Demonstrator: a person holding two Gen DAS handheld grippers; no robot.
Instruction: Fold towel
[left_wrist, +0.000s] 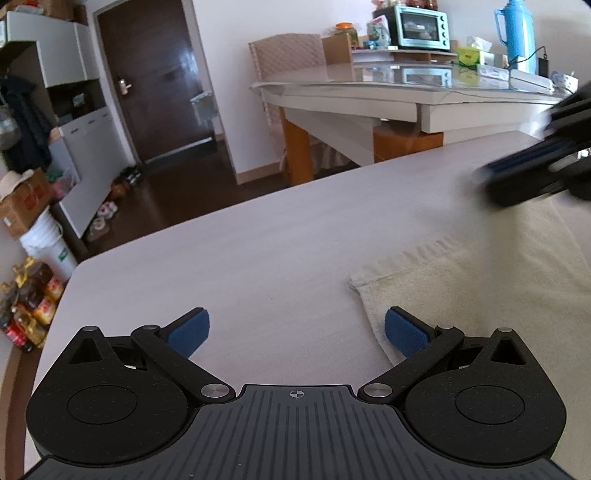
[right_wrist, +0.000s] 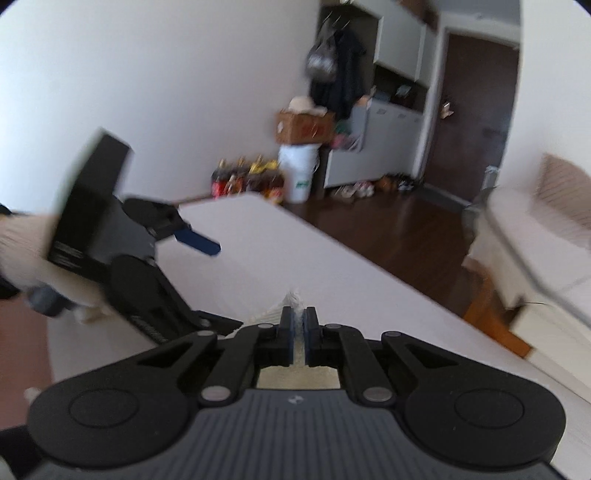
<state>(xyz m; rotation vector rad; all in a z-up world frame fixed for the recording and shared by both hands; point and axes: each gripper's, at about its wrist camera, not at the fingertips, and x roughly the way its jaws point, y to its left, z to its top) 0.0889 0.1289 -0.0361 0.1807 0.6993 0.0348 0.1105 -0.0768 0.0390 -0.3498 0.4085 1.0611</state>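
Pale table filling both views, rounded corner at lower left of the left wrist view, dark floor beyond. Second table with toaster oven and blue thermos well behind — irrelevant to the job.

Towel, cream terry, lying flat on the right part of the table in the left view. Hemmed corner pointing toward the left gripper, near edge running just under its right pad. Far side blurred, apparently lifting toward the right gripper.

Left gripper spread wide, nothing between the blue pads, hovering low over bare table just beside the towel corner. Probably parked there to take that corner or pin it once the fold comes over. No contact visible.

Right gripper pressed together, pinching a tuft of towel edge; cloth poking out past the tips and visible beneath the jaws. Seen blurred at the right edge of the left view, so likely mid-swing. Edge grip makes sense: one pinch point carries the whole flap.

Fold judged barely begun — most of the towel flat on the table.

Risk: thin pinch near the hem, could slip out on a fast carry.
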